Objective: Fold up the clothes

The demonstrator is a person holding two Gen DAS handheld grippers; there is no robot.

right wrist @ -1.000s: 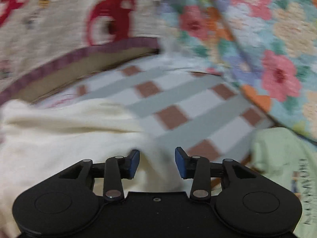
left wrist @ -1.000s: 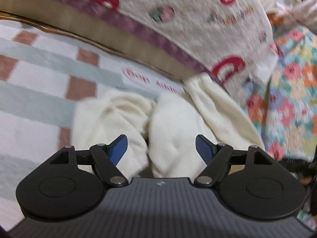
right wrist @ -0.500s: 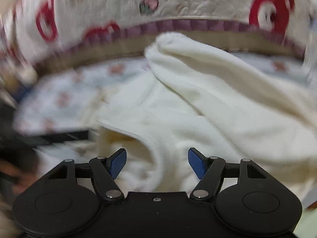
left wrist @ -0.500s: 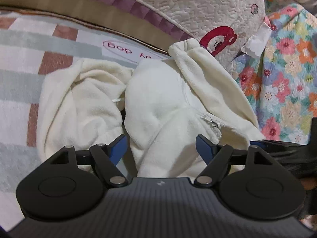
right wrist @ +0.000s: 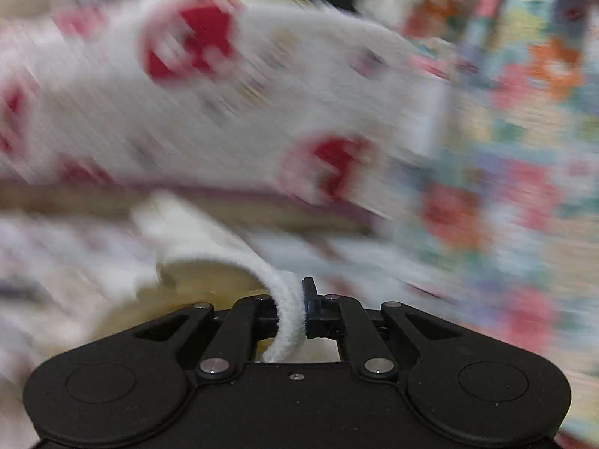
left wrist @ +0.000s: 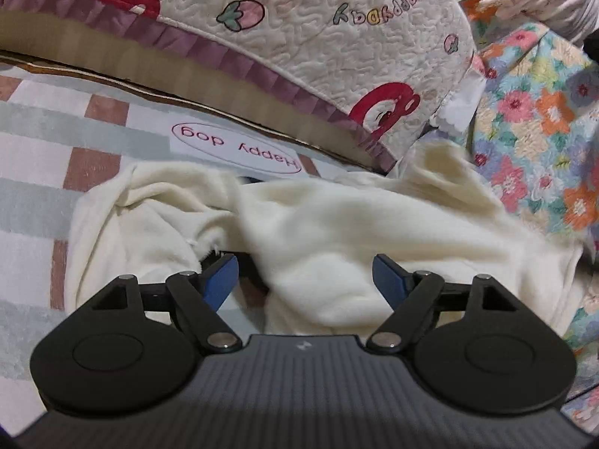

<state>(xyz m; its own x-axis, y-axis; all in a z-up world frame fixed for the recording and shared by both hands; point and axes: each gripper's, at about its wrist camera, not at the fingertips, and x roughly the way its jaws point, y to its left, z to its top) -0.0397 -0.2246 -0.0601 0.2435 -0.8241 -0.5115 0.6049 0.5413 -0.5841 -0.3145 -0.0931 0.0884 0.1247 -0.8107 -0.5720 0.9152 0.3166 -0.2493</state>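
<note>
A cream fleece garment [left wrist: 322, 232] lies crumpled on the checked bed cover [left wrist: 41, 157]. My left gripper [left wrist: 305, 277] hovers just over its near part, jaws opening wide, a fold of fleece between the blue pads [left wrist: 221, 273] but not pinched. In the blurred right wrist view, my right gripper [right wrist: 297, 310] is shut on a thick edge of the cream garment [right wrist: 209, 239], which trails away to the left and is lifted off the bed.
A quilted cream cushion with red prints and a purple border [left wrist: 299, 37] lies across the back. A floral blanket [left wrist: 535, 142] fills the right side. A "Happy dog" label [left wrist: 236, 146] shows on the bed cover behind the garment.
The right gripper opened wide over the fleece, then shut on its edge and swung up and to the right. The garment has been pulled out rightward; the left gripper shifted slightly.
</note>
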